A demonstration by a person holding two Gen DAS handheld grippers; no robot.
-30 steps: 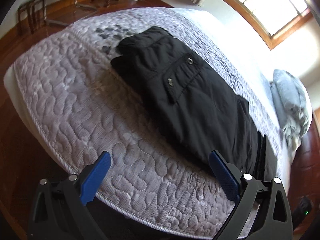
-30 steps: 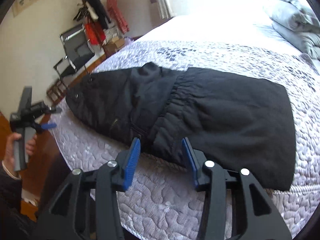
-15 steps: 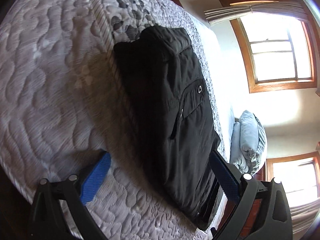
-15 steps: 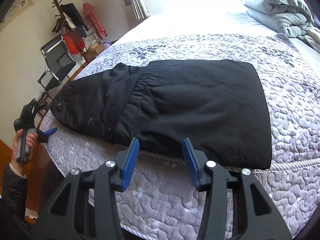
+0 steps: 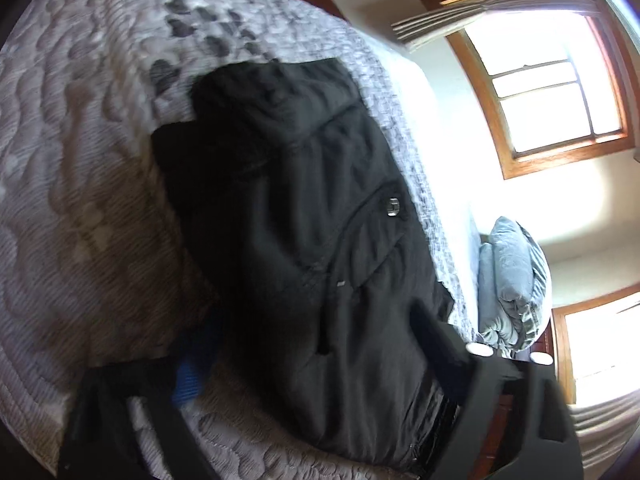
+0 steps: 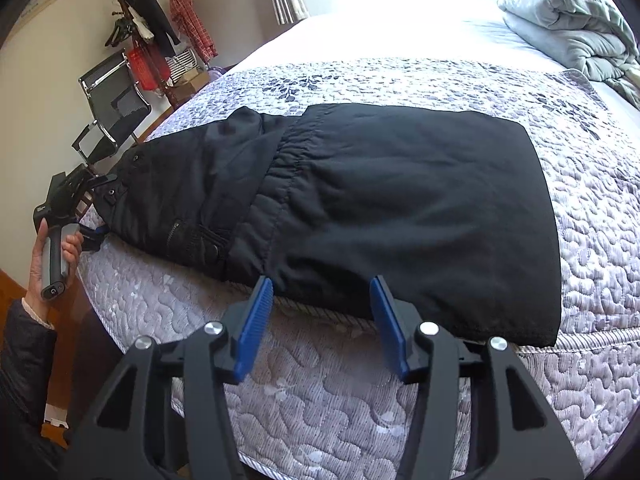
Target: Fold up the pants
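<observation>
The quilted mattress (image 6: 580, 208) gives a broad flat surface, so the black pants (image 6: 400, 200) lie across its near edge, already doubled over. The left gripper (image 5: 316, 364), jaws spread wide, straddles the waistband end for a grasp. The right gripper (image 6: 320, 320) waits unclenched, empty, just beside the hem edge.

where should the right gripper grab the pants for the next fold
Probably the near hem edge of the pants, right ahead of the open right gripper. That edge lies flat along the mattress seam, so come in low from the bedside, one finger sliding under.
</observation>
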